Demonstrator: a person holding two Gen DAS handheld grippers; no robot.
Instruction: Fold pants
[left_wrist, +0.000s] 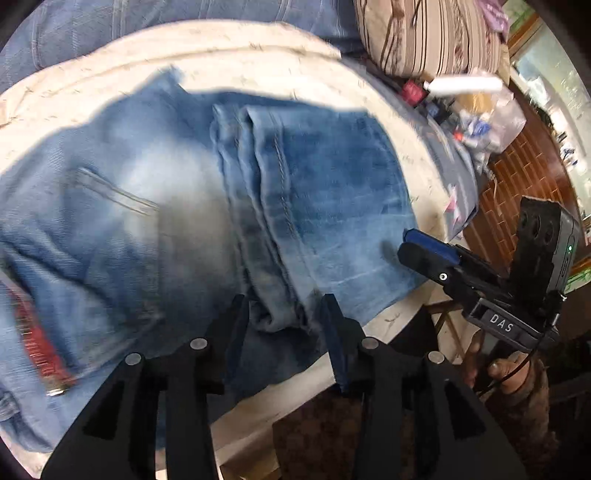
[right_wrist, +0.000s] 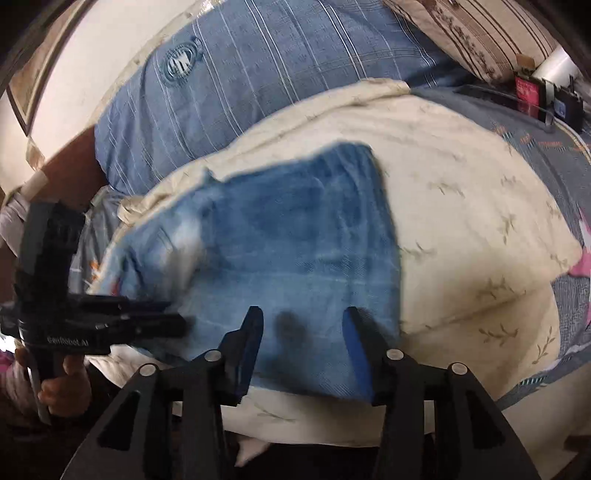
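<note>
Light blue jeans (left_wrist: 177, 206) lie folded on a cream quilt (left_wrist: 236, 48), with a back pocket at the left and the legs doubled over on the right. My left gripper (left_wrist: 286, 306) is open, its fingers on either side of the bunched leg seam at the near edge, holding nothing. My right gripper (right_wrist: 303, 321) is open just above the near edge of the jeans (right_wrist: 295, 229). It also shows in the left wrist view (left_wrist: 410, 245) at the jeans' right edge. The left gripper shows in the right wrist view (right_wrist: 173, 314) at the left.
The quilt (right_wrist: 461, 206) lies on a bed with a blue checked pillow (right_wrist: 280, 62) and a striped pillow (left_wrist: 428, 33) behind it. Small clutter (left_wrist: 472, 110) sits at the bed's far right. A brick-pattern floor (left_wrist: 524, 173) lies to the right.
</note>
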